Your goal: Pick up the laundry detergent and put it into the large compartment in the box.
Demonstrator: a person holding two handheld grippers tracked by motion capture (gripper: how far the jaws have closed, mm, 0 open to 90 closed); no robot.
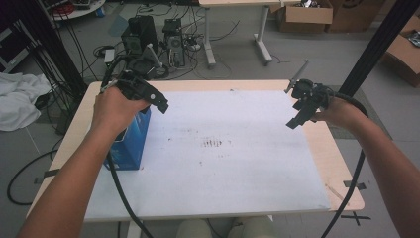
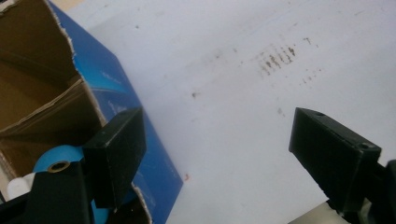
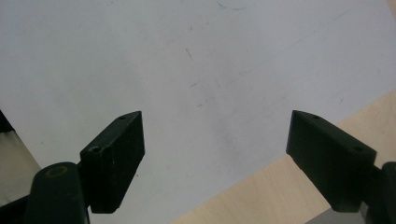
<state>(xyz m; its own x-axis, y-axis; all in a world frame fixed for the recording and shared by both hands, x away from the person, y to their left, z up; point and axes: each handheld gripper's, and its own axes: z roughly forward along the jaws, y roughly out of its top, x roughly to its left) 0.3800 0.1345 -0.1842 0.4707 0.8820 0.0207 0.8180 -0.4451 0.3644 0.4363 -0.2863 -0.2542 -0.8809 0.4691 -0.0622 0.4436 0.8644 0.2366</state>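
High view showed the blue box (image 1: 130,141) standing at the left edge of the white mat (image 1: 223,163), partly under the person's left hand (image 1: 115,110). Its top was torn open, and in the left gripper view a light blue round thing (image 2: 56,156) lay inside the brown walls of the box. The left gripper (image 2: 215,154) sat just beside the box with its jaws spread wide and nothing between them. Judging by that, the step was a release and pull-away, best done by lifting clear before swinging across, so a jaw did not catch the ragged rim. The right gripper (image 3: 215,154) hovered well apart over the mat's right edge, wide open and empty.
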